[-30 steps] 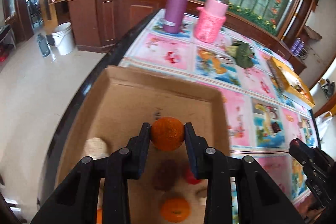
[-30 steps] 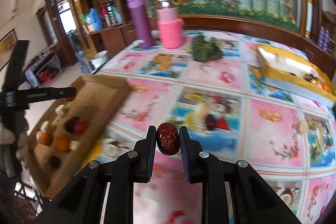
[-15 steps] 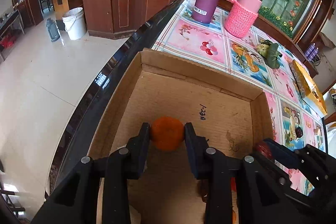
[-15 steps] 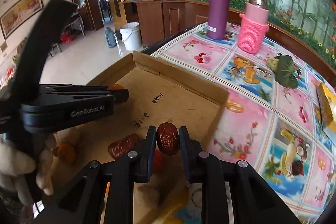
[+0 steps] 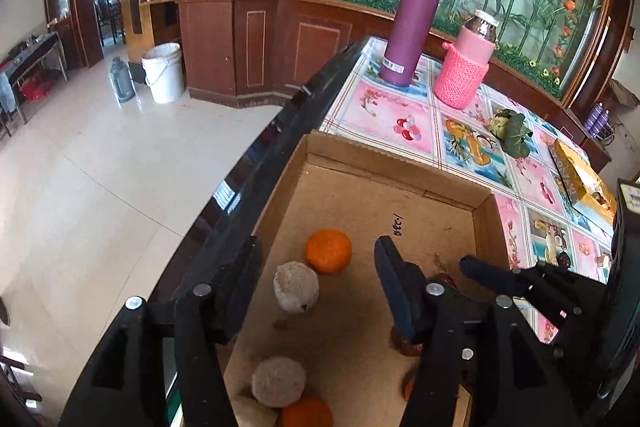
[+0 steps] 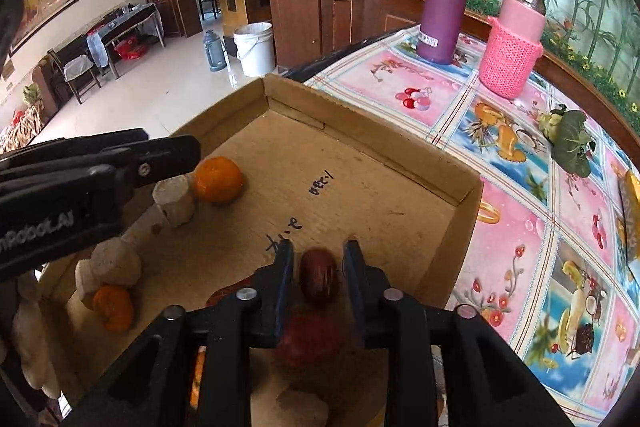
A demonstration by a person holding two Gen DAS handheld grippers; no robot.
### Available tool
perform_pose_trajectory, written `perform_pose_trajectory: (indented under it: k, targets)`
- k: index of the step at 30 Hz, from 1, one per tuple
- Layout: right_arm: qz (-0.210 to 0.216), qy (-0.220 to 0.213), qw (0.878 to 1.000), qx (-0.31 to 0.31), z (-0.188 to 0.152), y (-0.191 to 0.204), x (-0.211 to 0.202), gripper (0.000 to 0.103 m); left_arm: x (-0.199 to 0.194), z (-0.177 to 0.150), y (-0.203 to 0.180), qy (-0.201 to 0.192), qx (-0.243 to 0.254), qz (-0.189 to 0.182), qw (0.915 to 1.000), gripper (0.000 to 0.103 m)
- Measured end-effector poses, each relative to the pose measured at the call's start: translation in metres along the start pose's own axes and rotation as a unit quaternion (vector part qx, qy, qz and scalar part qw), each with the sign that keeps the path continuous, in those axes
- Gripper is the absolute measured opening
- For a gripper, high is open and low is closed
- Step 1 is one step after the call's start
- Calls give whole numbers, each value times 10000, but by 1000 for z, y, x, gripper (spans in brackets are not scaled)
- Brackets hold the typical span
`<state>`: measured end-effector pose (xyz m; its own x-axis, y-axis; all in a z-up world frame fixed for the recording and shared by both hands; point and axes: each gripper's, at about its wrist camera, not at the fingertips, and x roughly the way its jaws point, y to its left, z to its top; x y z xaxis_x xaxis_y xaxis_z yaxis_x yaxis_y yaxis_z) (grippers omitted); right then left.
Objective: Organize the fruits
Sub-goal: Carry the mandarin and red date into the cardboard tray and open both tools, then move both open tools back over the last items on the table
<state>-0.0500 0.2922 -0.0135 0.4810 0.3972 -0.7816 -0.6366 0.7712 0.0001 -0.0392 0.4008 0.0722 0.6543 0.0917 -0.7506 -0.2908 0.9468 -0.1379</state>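
Left gripper (image 5: 320, 287) spread wide over the cardboard tray (image 5: 400, 171), holding nothing; an orange (image 5: 329, 251) lying on the tray floor just ahead of the open jaws, touching a pale round fruit (image 5: 296, 287) directly beneath them. Right gripper (image 6: 318, 267) parted narrowly around a dark red date (image 6: 319, 275), gaps visible on both sides, date resting low between the fingers above the tray floor. Second orange (image 6: 113, 307) far to the right gripper's left, against more pale fruit.

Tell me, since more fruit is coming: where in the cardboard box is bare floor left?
Free: the far half of the cardboard box, between the orange and the right wall. Crowded: the near left side with pale pieces and the second orange.
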Motion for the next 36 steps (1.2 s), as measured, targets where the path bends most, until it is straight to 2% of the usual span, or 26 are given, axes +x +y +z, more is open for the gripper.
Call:
perform_pose_trajectory:
  k: [1, 3, 6, 8, 10, 12, 18, 24, 30, 36]
  targets:
    - [-5, -80, 10000, 7, 0, 0, -5, 48, -8, -2, -1, -78, 15, 47, 10000, 61]
    - [-53, -243, 9997, 16, -2, 0, -15, 55, -22, -8, -4, -248, 46, 115, 9996, 63]
    - [-162, -462, 9988, 17, -9, -4, -36, 56, -43, -18, -11, -501, 51, 281, 9983, 71]
    - [-249, -593, 9979, 93, -18, -9, -51, 61, -57, -25, -19, -674, 52, 463, 9966, 75]
    - [-300, -700, 9968, 260, -29, -17, -65, 66, -68, -31, -25, -804, 50, 685, 9944, 82]
    - [-311, -768, 9953, 504, -43, -28, -78, 66, -79, -38, -34, -928, 60, 792, 9925, 86]
    - [-390, -849, 9873, 1288, -85, -62, -110, 69, -97, -57, -58, -978, 183, 578, 9934, 86]
    - [-535, -922, 9739, 2005, -129, -91, -139, 71, -107, -72, -86, -986, 441, 439, 9932, 86]
    - [-690, -1014, 9640, 2358, -165, -110, -157, 75, -109, -85, -112, -908, 720, 345, 9927, 86]
    - [-764, -897, 9521, 2822, -199, -140, -162, 75, -100, -94, -122, -673, 820, 161, 9942, 86]
